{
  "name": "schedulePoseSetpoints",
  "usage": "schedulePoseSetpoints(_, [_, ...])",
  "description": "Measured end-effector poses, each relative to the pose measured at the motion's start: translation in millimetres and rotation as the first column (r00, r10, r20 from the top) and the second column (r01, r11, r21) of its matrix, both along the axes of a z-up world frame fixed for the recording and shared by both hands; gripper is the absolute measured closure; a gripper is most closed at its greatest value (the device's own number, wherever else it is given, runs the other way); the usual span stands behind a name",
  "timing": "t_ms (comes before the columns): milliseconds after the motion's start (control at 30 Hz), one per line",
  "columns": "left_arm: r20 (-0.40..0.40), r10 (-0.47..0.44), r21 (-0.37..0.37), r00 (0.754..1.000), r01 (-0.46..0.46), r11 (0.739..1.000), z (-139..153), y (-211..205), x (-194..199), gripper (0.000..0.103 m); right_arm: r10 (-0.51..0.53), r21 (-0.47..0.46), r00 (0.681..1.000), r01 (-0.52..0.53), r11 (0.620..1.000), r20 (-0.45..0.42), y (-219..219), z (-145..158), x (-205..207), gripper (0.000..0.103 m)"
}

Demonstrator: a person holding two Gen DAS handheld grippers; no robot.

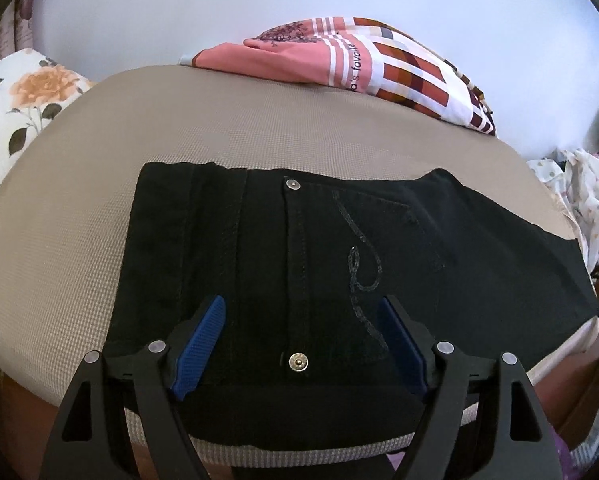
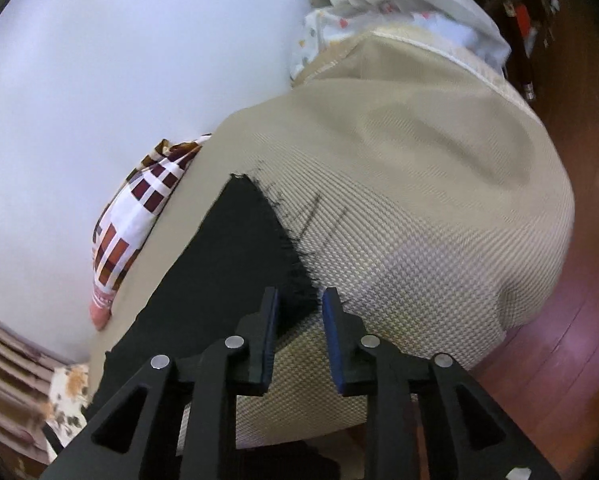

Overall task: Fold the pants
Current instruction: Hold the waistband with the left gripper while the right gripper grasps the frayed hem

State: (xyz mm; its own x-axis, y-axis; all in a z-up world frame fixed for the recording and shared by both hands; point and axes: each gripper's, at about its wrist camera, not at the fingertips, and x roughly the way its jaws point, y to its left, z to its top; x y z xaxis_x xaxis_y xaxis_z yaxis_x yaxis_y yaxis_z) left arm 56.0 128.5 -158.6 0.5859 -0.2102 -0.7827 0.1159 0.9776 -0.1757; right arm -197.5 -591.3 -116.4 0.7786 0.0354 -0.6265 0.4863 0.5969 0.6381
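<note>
Black jeans (image 1: 339,248) lie flat and folded over on a beige padded surface (image 1: 259,128), waistband toward me, with two metal snap buttons and a sequin curl on the pocket. My left gripper (image 1: 303,304) hangs over the waistband with its blue pads wide apart and nothing pinched. In the right wrist view the frayed hem of the jeans (image 2: 227,260) ends on the beige surface (image 2: 419,200). My right gripper (image 2: 301,296) sits at that hem's corner. Its jaws stand a little apart, with fray threads reaching between them and the pads not pressing.
A pink and checked cloth (image 1: 359,64) lies at the far edge by the pale wall, also visible as checked cloth (image 2: 127,232). A floral pillow (image 1: 23,92) is at left. White dotted fabric (image 1: 579,184) is piled at right. Wooden floor (image 2: 559,320) lies beyond the rounded end.
</note>
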Motion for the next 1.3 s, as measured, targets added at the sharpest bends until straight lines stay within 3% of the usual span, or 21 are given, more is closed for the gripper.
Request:
schedulePoseSetpoints(100, [-0.002, 0.000, 0.006, 1.000, 0.000, 1.000, -1.5, -0.2, 2.2, 0.024, 0.008, 0.056, 0.999, -0.011, 0.998, 0.042, 6.8, -5.2, 2.3, 0.080])
schedulePoseSetpoints(267, [0.003, 0.000, 0.009, 1.000, 0.000, 1.000, -3.1, -0.9, 1.6, 0.024, 0.035, 0.022, 0.998, -0.036, 0.999, 0.054, 24.1, -4.7, 14.3, 0.080])
schedulePoseSetpoints(367, [0.009, -0.005, 0.018, 1.000, 0.005, 1.000, -4.6, -1.0, 1.5, 0.024, -0.006, 0.013, 0.999, 0.005, 1.000, 0.042, 24.3, -7.1, 15.1, 0.089])
schedulePoseSetpoints(600, [0.022, -0.009, 0.037, 1.000, 0.009, 0.999, -6.6, -4.0, 1.3, 0.021, -0.043, 0.058, 0.999, 0.042, 0.997, 0.011, 16.5, -8.8, 23.8, 0.091])
schedulePoseSetpoints(700, [0.026, -0.009, 0.038, 1.000, 0.008, 0.999, -7.0, -4.7, 1.3, 0.020, -0.048, 0.068, 0.999, 0.049, 0.997, -0.018, 13.4, -9.2, 28.0, 0.097])
schedulePoseSetpoints(1233, [0.049, 0.012, -0.068, 0.999, -0.009, 0.998, 4.1, 6.1, -4.3, 0.020, -0.072, 0.104, 0.997, 0.074, 0.992, -0.029, 12.7, -10.7, 26.7, 0.095])
schedulePoseSetpoints(1300, [0.052, 0.007, -0.048, 0.999, -0.005, 0.999, 3.1, 4.5, -4.7, 0.020, -0.069, 0.082, 0.997, 0.072, 0.994, -0.036, 14.4, -8.2, 27.3, 0.096])
